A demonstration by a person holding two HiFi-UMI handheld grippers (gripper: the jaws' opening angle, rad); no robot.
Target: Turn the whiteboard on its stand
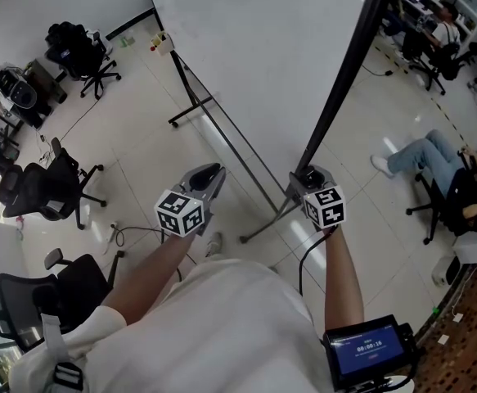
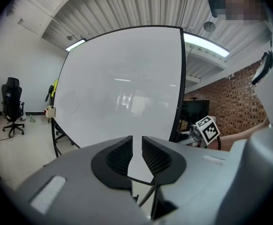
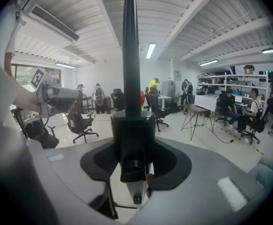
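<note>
The big whiteboard (image 1: 254, 47) stands tilted on its wheeled stand and fills the left gripper view (image 2: 122, 88). Its black side frame (image 1: 344, 72) runs down to my right gripper (image 1: 310, 178). In the right gripper view that gripper (image 3: 133, 144) is shut on the black collar of this frame post (image 3: 129, 55), which rises straight up between the jaws. My left gripper (image 1: 209, 178) hangs free by the board's lower edge. Its jaws (image 2: 137, 146) stand narrowly open with nothing between them, only the board's face behind.
The stand's legs (image 1: 191, 109) spread over the tiled floor under the board. Office chairs (image 1: 46, 191) stand at the left, with a cable (image 1: 123, 236) on the floor near them. A seated person (image 1: 434, 162) stretches their legs out at the right.
</note>
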